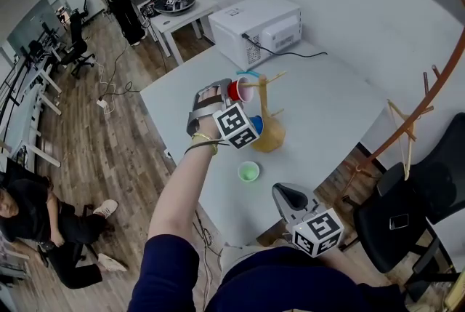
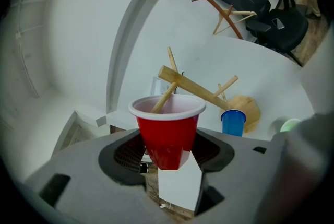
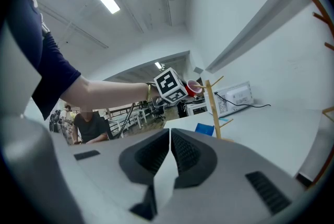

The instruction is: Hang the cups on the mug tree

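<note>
While my left gripper point(image 2: 168, 156) holds the red cup point(image 2: 167, 131) across its lower body, jaws spread wide with the pads against its sides, the cup's mouth faces the mug tree point(image 2: 201, 91) and one wooden peg point(image 2: 164, 97) reaches in past the white rim. A blue cup point(image 2: 233, 122) hangs lower on the tree, close to its round base, and a green cup point(image 1: 248, 172) waits mouth-up on the table point(image 1: 327, 107), near the tree. My right gripper point(image 3: 170, 144) sits back by the table's near edge, jaws pressed together with nothing between them. I judge the red cup to be thin plastic: very light, smooth enough to slip, and with walls that would buckle under a hard squeeze. The place to hold it is where I have it, low near the stiffer bottom, which leaves the rim free for the peg. A gentle grip should do. The tree looks like light wood, so pushing on the peg could tip or slide it; I would ease the cup on rather than shove it.
</note>
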